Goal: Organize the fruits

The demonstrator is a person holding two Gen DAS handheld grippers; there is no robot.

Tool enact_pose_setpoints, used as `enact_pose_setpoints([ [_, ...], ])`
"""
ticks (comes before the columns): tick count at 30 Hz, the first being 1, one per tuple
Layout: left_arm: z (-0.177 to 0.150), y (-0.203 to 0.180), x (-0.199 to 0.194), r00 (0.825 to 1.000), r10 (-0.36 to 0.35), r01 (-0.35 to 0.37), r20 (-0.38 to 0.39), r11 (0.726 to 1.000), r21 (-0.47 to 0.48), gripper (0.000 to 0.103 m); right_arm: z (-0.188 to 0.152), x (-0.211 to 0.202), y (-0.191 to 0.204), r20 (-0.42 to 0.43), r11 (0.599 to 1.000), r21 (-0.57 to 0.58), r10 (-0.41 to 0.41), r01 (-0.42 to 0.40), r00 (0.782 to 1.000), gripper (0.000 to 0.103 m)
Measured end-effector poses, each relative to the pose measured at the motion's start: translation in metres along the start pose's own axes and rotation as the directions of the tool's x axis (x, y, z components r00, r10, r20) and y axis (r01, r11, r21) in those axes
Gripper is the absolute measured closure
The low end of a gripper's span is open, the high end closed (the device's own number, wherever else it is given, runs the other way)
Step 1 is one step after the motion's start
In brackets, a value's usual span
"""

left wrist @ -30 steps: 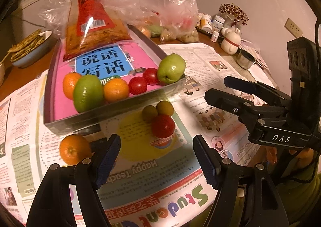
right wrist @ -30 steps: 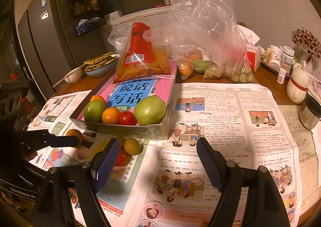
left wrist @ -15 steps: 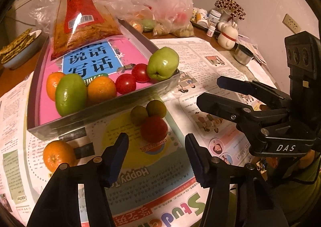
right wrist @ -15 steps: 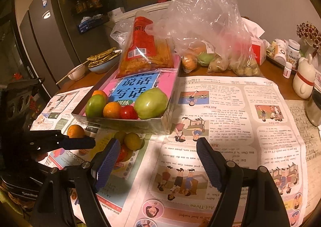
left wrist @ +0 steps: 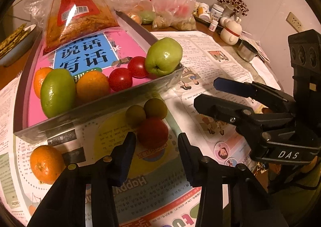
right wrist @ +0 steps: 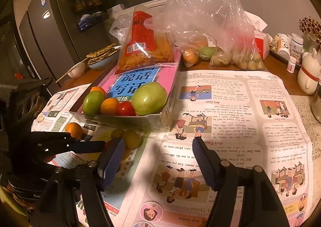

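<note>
Left hand-held gripper (left wrist: 154, 154) nearer tomato (left wrist: 152, 132), half-hidden (right wrist: 109, 144)

Warm, yellowish indoor light falls from above, leaving both views rather dim and orange-tinted. Glare glints on the clear plastic bag (right wrist: 208, 14) and on the snack packet (left wrist: 76, 6) at the far edge of the worktop (right wrist: 280, 78). The left hand-held gripper (left wrist: 154, 144) and the right hand-held gripper (right wrist: 158, 152) cast soft dark shadows onto the newspaper (right wrist: 240, 126). Fisheye bending curves straight lines, and black vignetting fills the corners. Fine print looks soft.
</note>
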State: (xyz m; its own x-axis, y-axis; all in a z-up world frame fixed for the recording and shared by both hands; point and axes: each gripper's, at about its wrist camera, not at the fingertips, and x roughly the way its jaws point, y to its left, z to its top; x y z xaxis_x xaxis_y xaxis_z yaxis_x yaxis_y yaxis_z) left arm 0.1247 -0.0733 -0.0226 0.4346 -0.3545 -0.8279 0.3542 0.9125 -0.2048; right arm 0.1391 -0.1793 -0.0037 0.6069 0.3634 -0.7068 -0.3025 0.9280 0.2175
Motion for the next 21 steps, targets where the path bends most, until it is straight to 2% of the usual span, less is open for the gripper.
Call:
enact_pose_setpoints([
  [3,0.001,0.001,0.004,1.0,0.0,0.0,-0.006,1.0,-0.005,0.058,0.0,0.004,0.001,-0.014,1.0,-0.004,0.002,-0.003,1.0,0.038],
  [10,0.004,0.004,0.006,1.0,-0.005,0.005,0.003,1.0,-0.007,0.069,0.0,0.01,0.007,-0.032,1.0,-0.026,0.015,-0.016,0.999,0.044],
  [21,-0.005,0.014,-0.002,1.0,-0.004,0.004,0.008,1.0,-0.006,0.069,0.0,0.021,0.012,-0.063,0.999,-0.045,0.025,-0.028,0.998,0.045],
])
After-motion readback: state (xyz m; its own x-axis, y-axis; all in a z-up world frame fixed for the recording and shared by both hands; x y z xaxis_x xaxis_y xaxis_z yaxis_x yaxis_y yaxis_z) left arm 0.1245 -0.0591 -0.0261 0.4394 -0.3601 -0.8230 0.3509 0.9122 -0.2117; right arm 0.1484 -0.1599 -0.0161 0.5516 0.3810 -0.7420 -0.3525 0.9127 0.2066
